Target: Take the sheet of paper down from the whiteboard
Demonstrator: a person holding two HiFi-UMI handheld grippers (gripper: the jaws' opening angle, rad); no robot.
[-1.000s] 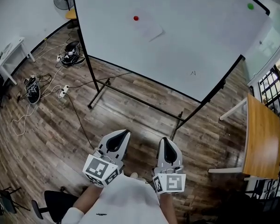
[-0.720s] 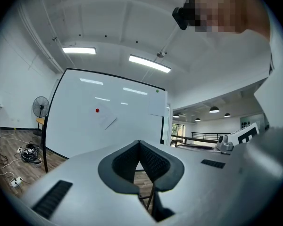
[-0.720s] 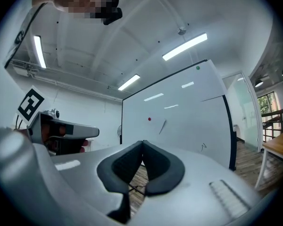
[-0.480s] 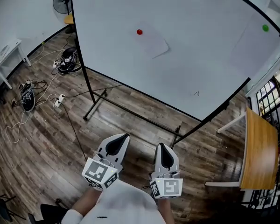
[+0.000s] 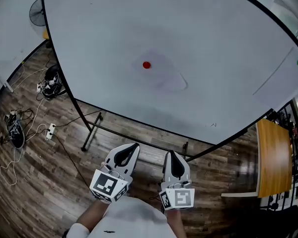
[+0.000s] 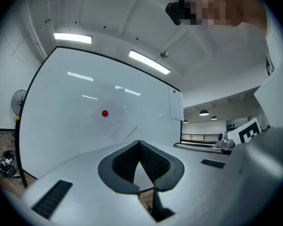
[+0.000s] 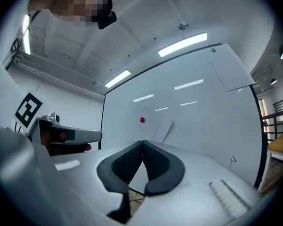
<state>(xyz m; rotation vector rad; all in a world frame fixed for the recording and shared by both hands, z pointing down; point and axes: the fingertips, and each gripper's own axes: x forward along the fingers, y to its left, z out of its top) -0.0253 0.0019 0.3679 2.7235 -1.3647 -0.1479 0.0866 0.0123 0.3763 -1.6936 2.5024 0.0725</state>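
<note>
Paper (image 5: 166, 76) hangs on the whiteboard (image 5: 104, 29) at twelve o'clock under a red magnet (image 5: 146, 65); we have removed nothing yet, our left claw (image 5: 134, 146) and right claw (image 5: 170, 153) closed, empty.

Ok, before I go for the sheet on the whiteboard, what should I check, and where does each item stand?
1. Sheet of paper in view on the whiteboard: ok.
2. Red magnet pinning it located: ok.
3. Left claw empty: ok.
4. Right claw empty: ok.
5. Jaws open for a grasp: not ok, both claws are shut.
6. Claws at the sheet: not ok, both are low, and neither touches the board.
</note>
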